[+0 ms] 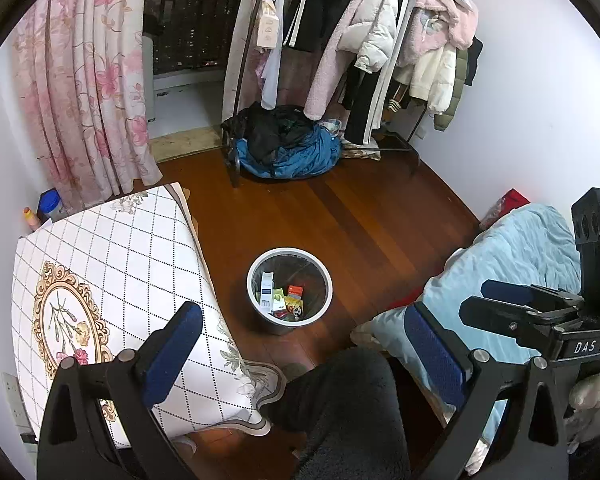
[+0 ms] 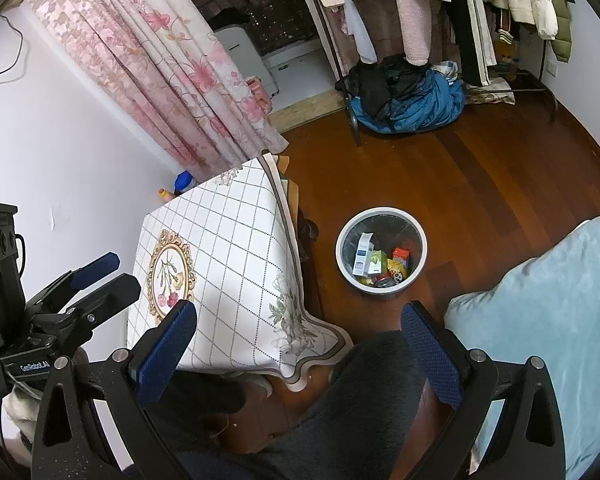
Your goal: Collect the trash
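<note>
Both grippers spread wide and empty, left gripper (image 1: 304, 344), right gripper (image 2: 300, 336), trash bin (image 1: 256, 300) on wood floor beside table (image 1: 112, 264), wrappers inside, cable on wall (image 2: 12, 46) right view only.

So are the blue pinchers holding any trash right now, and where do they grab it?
Nothing is held. The left gripper and right gripper are both open and empty. The trash sits in the round white wastebasket on the floor.
</note>
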Demonstrator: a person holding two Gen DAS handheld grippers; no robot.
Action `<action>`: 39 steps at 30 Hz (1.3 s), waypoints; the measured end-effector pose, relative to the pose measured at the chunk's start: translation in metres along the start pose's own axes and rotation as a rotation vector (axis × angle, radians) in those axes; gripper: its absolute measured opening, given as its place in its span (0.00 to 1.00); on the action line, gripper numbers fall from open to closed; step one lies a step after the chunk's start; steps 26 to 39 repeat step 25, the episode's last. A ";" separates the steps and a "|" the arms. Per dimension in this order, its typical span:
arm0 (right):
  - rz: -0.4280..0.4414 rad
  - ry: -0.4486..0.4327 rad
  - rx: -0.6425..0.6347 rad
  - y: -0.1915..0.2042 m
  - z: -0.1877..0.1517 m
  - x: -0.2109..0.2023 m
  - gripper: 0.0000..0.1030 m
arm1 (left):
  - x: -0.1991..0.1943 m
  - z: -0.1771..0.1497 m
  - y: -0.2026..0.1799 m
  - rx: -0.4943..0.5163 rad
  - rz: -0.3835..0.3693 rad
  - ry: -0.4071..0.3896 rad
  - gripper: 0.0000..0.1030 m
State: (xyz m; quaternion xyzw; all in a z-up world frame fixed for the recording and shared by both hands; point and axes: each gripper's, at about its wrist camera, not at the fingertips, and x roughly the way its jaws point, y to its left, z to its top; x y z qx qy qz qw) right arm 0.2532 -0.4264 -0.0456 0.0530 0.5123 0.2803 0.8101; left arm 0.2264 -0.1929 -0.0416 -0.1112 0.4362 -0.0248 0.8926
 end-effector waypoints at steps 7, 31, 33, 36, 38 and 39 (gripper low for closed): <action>0.003 0.002 -0.010 0.002 0.002 -0.001 1.00 | 0.000 0.000 0.001 0.001 0.000 0.000 1.00; 0.006 0.009 -0.012 0.003 -0.001 -0.001 1.00 | -0.003 0.001 0.005 -0.006 -0.005 -0.005 1.00; 0.006 0.009 -0.012 0.003 -0.001 -0.001 1.00 | -0.003 0.001 0.005 -0.006 -0.005 -0.005 1.00; 0.006 0.009 -0.012 0.003 -0.001 -0.001 1.00 | -0.003 0.001 0.005 -0.006 -0.005 -0.005 1.00; 0.006 0.009 -0.012 0.003 -0.001 -0.001 1.00 | -0.003 0.001 0.005 -0.006 -0.005 -0.005 1.00; 0.006 0.009 -0.012 0.003 -0.001 -0.001 1.00 | -0.003 0.001 0.005 -0.006 -0.005 -0.005 1.00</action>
